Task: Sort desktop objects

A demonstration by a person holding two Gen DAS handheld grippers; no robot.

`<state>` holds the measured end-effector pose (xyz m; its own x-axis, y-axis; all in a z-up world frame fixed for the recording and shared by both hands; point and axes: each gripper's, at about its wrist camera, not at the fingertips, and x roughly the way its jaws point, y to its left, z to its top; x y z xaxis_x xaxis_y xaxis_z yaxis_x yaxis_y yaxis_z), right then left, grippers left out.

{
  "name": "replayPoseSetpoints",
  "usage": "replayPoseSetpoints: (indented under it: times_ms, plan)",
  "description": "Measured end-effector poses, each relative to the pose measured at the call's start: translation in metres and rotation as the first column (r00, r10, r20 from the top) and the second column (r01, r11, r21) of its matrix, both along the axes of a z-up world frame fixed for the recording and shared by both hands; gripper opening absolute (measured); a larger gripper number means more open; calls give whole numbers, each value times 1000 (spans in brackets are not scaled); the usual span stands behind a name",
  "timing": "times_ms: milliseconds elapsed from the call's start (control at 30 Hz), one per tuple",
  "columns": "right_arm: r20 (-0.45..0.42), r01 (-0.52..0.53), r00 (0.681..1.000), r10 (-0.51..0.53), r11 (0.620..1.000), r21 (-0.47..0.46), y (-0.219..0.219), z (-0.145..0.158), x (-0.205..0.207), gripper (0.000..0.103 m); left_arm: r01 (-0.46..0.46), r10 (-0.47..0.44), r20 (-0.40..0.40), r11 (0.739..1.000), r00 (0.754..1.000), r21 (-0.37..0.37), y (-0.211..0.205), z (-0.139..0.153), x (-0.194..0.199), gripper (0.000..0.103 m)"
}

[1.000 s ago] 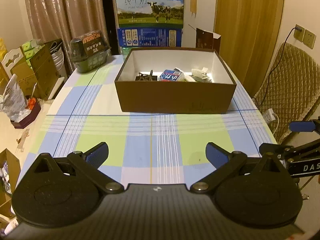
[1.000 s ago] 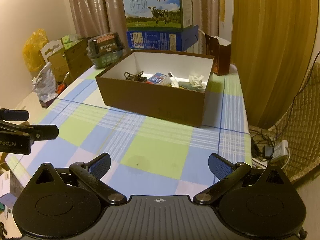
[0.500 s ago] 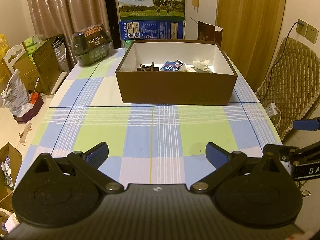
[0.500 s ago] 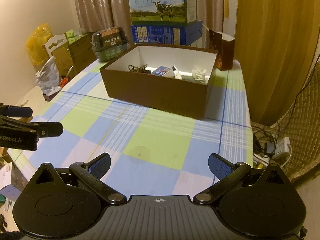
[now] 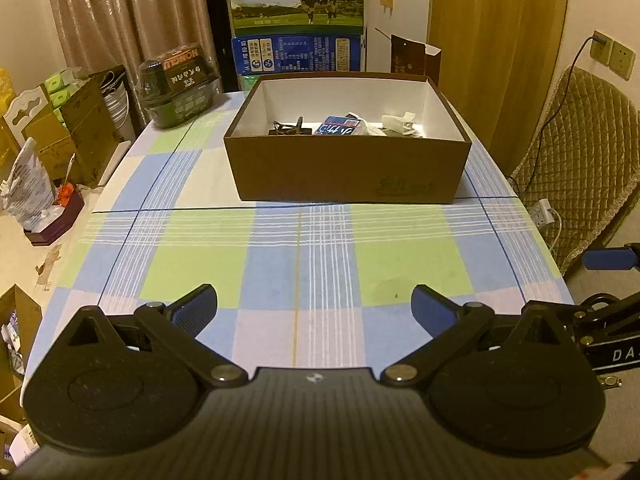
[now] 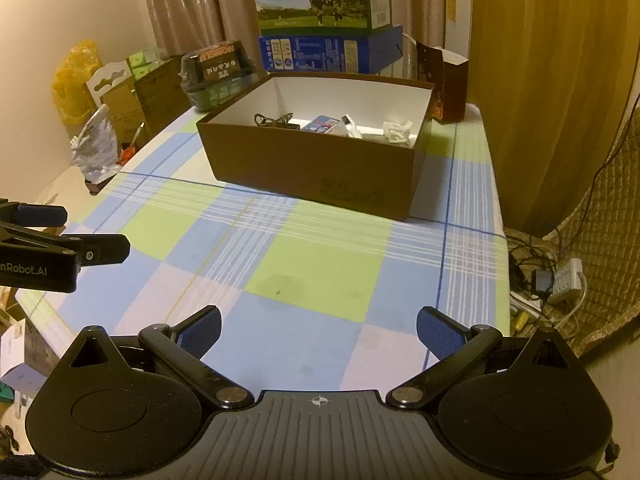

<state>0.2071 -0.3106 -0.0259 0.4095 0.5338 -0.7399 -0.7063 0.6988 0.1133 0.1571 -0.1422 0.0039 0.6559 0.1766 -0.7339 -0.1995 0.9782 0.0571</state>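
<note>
A brown cardboard box (image 5: 344,172) (image 6: 312,168) stands on the far half of the checked tablecloth (image 5: 304,264). Inside it lie a black cable bundle (image 5: 288,128), a blue packet (image 5: 336,128) and white plastic pieces (image 5: 400,122). My left gripper (image 5: 314,306) is open and empty above the near part of the table. My right gripper (image 6: 318,332) is open and empty above the near right part of the table. Each gripper also shows at the edge of the other's view.
A dark snack tub (image 5: 180,84) sits at the far left corner. Milk cartons (image 5: 298,12) are stacked behind the box, beside a small brown carton (image 6: 444,76). Boxes and bags (image 5: 40,152) crowd the floor on the left. A padded chair (image 5: 580,152) and a power strip (image 6: 560,280) are on the right.
Both grippers have drawn back from the box and risen a little, so the box looks farther away. Both stay open and empty.
</note>
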Motion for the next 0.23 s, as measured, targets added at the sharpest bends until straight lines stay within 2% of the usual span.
replayPoseSetpoints:
  times_ms: [233]
  plan:
    - [-8, 8, 1000, -8, 1000, 2, -1, -1, 4, 101, 10, -10, 1, 1000, 1000, 5, -2, -1, 4, 102]
